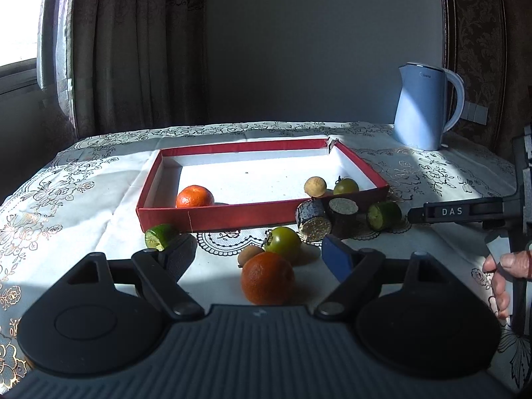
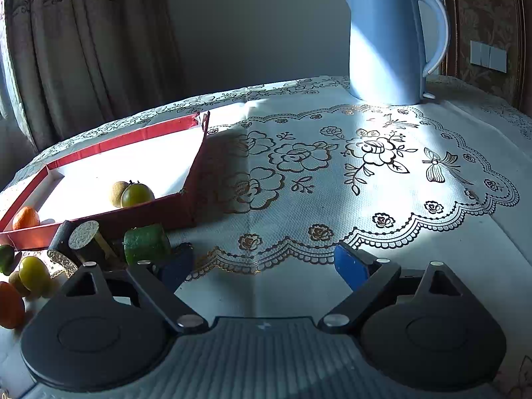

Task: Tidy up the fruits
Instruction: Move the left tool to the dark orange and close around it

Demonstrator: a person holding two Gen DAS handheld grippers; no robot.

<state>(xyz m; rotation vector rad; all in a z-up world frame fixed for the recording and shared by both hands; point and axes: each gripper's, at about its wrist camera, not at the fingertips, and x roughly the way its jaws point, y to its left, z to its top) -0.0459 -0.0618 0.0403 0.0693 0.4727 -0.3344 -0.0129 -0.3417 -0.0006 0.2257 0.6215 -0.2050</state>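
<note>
A red tray (image 1: 232, 218) with a white floor holds an orange (image 1: 195, 196), a tan round fruit (image 1: 315, 186) and a green tomato (image 1: 346, 186). In front of it lie a lime half (image 1: 159, 235), an orange (image 1: 267, 277), a green tomato (image 1: 283, 240), a small brown fruit (image 1: 250, 254), two dark cut pieces (image 1: 312, 220) and a lime piece (image 1: 384, 215). My left gripper (image 1: 257, 259) is open, its fingers either side of the near orange. My right gripper (image 2: 264, 267) is open and empty over the tablecloth, right of the lime piece (image 2: 146, 244).
A blue kettle (image 2: 392, 46) stands at the back right of the table. The table has a white cloth with gold flower print (image 2: 332, 166). Curtains hang behind. The right gripper's body and the person's hand (image 1: 502, 276) show at the right edge of the left wrist view.
</note>
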